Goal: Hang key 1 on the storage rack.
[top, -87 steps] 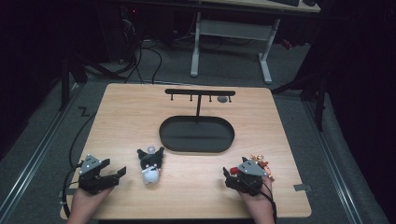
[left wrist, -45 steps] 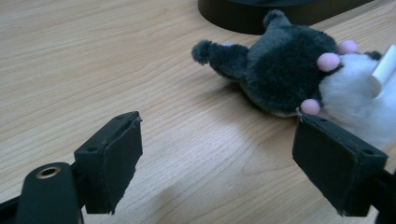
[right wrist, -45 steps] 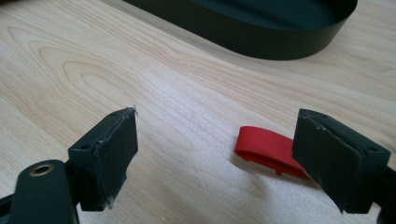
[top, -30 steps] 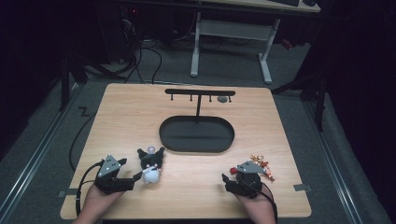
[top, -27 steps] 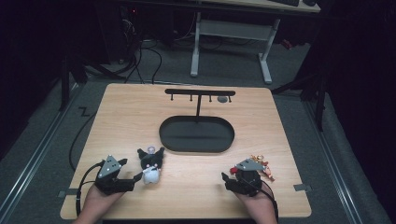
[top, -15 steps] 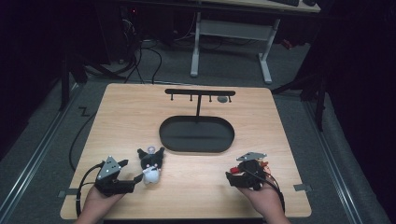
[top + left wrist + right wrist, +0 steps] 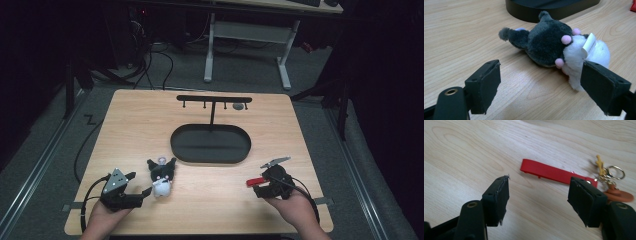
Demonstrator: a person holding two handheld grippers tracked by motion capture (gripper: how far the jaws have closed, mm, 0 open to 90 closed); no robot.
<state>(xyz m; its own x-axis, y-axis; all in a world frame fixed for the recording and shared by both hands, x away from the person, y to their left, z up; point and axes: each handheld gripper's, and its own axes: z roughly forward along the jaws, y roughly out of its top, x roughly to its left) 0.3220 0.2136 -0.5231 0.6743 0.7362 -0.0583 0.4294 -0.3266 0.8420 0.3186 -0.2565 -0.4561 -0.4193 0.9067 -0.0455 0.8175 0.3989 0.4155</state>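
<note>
A small plush toy (image 7: pixel 161 178) with a black head, pink dots and a white body lies on its side on the wooden table (image 7: pixel 150 125). My left gripper (image 7: pixel 141 183) rests just left of it, open. Up close, the plush toy (image 7: pixel 549 45) lies just past my left gripper (image 7: pixel 541 71), whose right jaw overlaps the white body. A red strap (image 7: pixel 549 172) with a key ring (image 7: pixel 615 173) and an orange tag (image 7: pixel 620 196) lies flat on the wood. My right gripper (image 7: pixel 539 184) hovers over it; its jaws have just been closing a little, with nothing between them. From above, the strap (image 7: pixel 254 182) pokes out left of my right gripper (image 7: pixel 261 186).
A black oval base (image 7: pixel 210 144) with a thin post and a T-shaped hanger bar (image 7: pixel 214 99) stands mid-table, beyond both grippers. A small grey object (image 7: pixel 239 106) lies behind the bar. Cables trail from both grippers over the near edge.
My right gripper has lifted off the table and drifted up and to the right in the high view, covering the key ring. The left gripper earlier slid right toward the plush, then stayed still.
</note>
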